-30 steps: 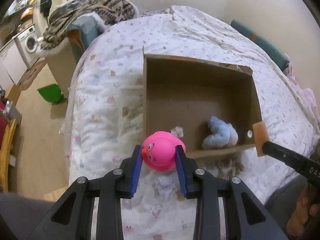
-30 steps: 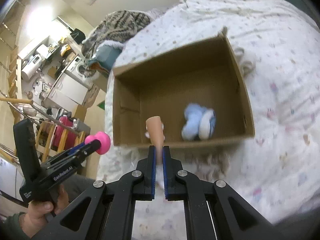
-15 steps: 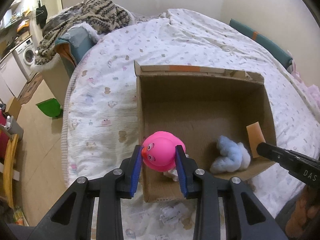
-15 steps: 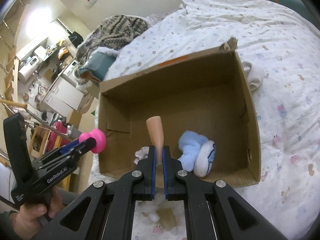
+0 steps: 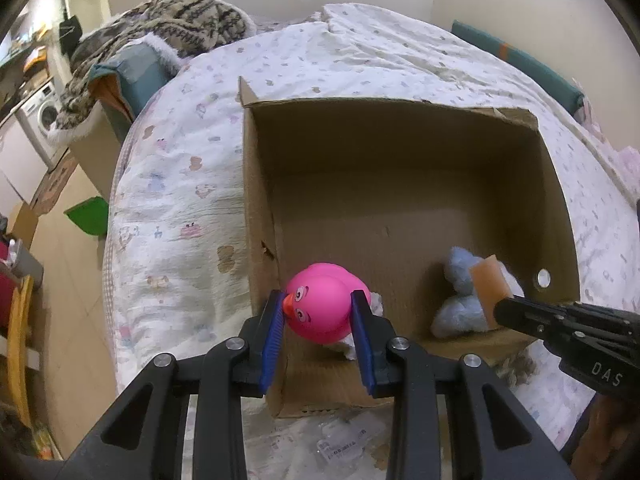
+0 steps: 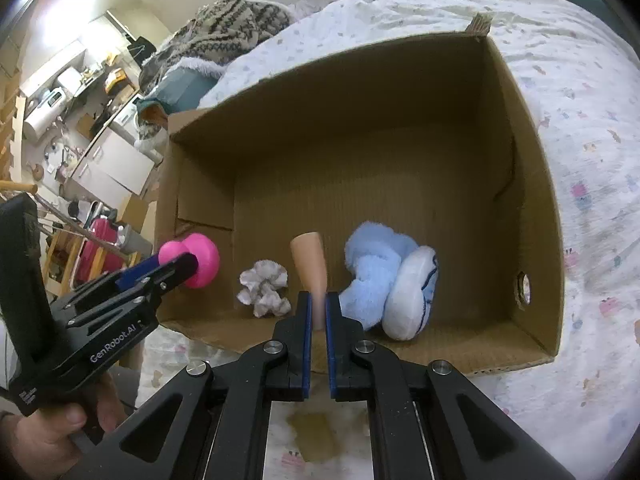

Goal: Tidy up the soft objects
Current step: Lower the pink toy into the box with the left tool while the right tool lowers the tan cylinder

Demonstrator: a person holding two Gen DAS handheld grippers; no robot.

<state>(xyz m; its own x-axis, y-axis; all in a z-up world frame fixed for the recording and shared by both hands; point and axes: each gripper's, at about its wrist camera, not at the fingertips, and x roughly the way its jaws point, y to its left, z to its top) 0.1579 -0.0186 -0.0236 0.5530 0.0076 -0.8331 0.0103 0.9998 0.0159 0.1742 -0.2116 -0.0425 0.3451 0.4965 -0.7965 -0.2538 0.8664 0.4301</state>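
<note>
An open cardboard box lies on the bed. My left gripper is shut on a pink rubber duck, held over the box's near left corner; the duck also shows in the right wrist view. My right gripper is shut on a thin tan sponge piece, held over the box's near edge; the piece also shows in the left wrist view. Inside the box lie a light blue plush and a small white crumpled cloth.
The bed has a white patterned quilt. A striped blanket lies over a teal seat beyond the bed. The floor with a green bin is at left. A kitchen area with clutter is far left.
Both grippers have moved forward over the box's near edge, so the duck and the sponge piece now hang above the inside of the box. Both stay shut on their objects.
</note>
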